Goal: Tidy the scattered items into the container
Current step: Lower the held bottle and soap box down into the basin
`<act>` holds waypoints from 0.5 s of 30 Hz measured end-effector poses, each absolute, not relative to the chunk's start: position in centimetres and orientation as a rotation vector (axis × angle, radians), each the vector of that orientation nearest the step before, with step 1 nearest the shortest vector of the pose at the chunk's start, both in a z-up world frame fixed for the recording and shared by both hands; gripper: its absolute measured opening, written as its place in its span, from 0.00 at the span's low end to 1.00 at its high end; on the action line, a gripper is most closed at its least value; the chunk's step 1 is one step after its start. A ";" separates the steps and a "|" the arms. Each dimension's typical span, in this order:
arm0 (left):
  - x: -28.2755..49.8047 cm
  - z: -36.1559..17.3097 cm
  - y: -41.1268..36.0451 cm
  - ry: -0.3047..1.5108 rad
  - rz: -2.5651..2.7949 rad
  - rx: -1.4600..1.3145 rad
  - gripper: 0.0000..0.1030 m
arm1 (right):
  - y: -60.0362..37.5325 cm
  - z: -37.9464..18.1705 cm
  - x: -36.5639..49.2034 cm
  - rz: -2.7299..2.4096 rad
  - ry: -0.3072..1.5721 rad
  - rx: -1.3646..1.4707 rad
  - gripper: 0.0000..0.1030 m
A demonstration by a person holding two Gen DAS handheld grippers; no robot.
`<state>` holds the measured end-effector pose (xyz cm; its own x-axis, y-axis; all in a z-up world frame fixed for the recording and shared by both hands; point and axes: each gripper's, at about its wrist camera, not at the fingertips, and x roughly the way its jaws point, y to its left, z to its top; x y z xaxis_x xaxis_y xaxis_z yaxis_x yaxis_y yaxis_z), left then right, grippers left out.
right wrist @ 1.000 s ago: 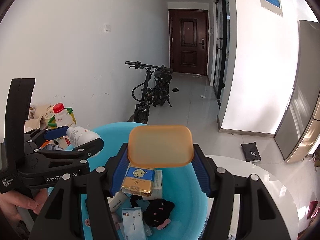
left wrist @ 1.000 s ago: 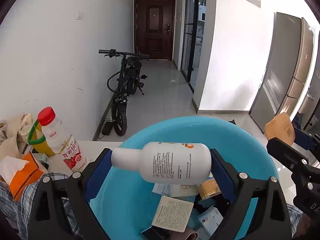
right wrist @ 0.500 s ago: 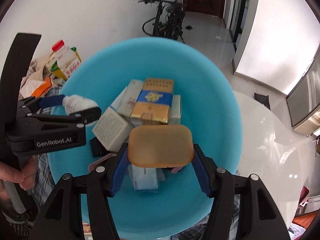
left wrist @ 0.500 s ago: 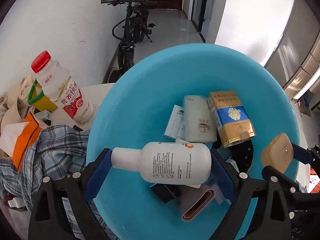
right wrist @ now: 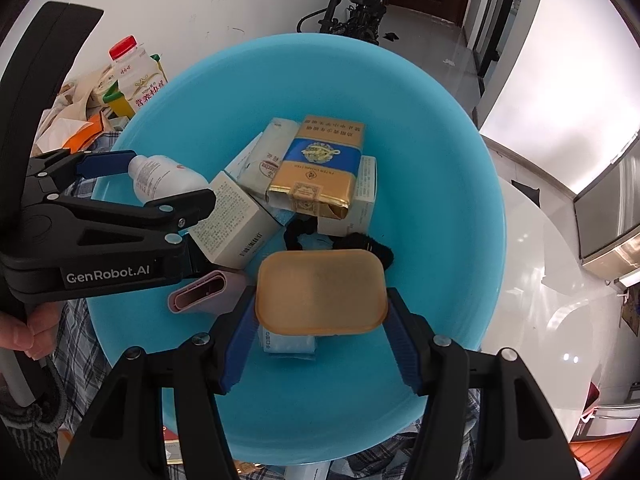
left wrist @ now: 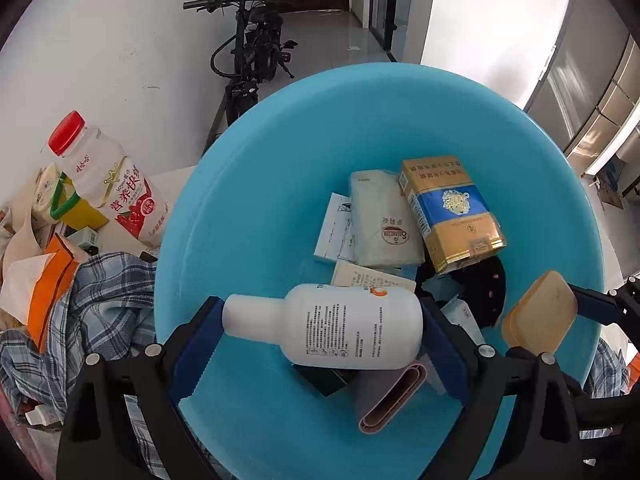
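A big blue plastic basin (left wrist: 256,184) (right wrist: 448,128) holds several items: a gold and blue carton (left wrist: 450,210) (right wrist: 320,166), white boxes (right wrist: 236,220), a pink case (left wrist: 394,400) (right wrist: 204,292) and a black cloth (left wrist: 486,288). My left gripper (left wrist: 320,328) (right wrist: 172,178) is shut on a white bottle (left wrist: 340,326) (right wrist: 162,176), lying crosswise above the basin's near side. My right gripper (right wrist: 320,314) (left wrist: 560,312) is shut on a tan plastic lid (right wrist: 320,292) (left wrist: 538,312), also above the basin.
Left of the basin stand a red-capped drink bottle (left wrist: 106,182) (right wrist: 136,76), a yellow carton (left wrist: 80,212), an orange tissue box (left wrist: 44,288) and a plaid cloth (left wrist: 96,308). The white table (right wrist: 532,280) extends right. A bicycle (left wrist: 252,52) leans on the wall.
Both grippers have tilted down from looking along the hallway to looking into the basin, and moved closer over it. Each still holds its item.
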<state>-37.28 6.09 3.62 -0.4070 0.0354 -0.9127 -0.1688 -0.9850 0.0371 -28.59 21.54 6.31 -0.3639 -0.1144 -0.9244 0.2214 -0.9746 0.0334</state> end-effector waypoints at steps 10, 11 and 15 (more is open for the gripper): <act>-38.4 1.2 7.4 0.224 2.506 -1.655 0.93 | 20.5 4.3 -29.3 -2.423 0.217 1.667 0.58; -38.6 1.2 7.4 0.215 2.497 -1.659 0.93 | 20.4 4.4 -29.4 -2.427 0.221 1.666 0.58; -38.8 1.3 7.4 0.205 2.493 -1.662 0.93 | 20.7 4.8 -29.7 -2.422 0.192 1.655 0.58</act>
<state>-38.82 7.40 1.30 -0.3808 0.0395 -0.9238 -0.1901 -0.9811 0.0364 -29.70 20.66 4.80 -0.3525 -0.0920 -0.9313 0.2378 -0.9713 0.0059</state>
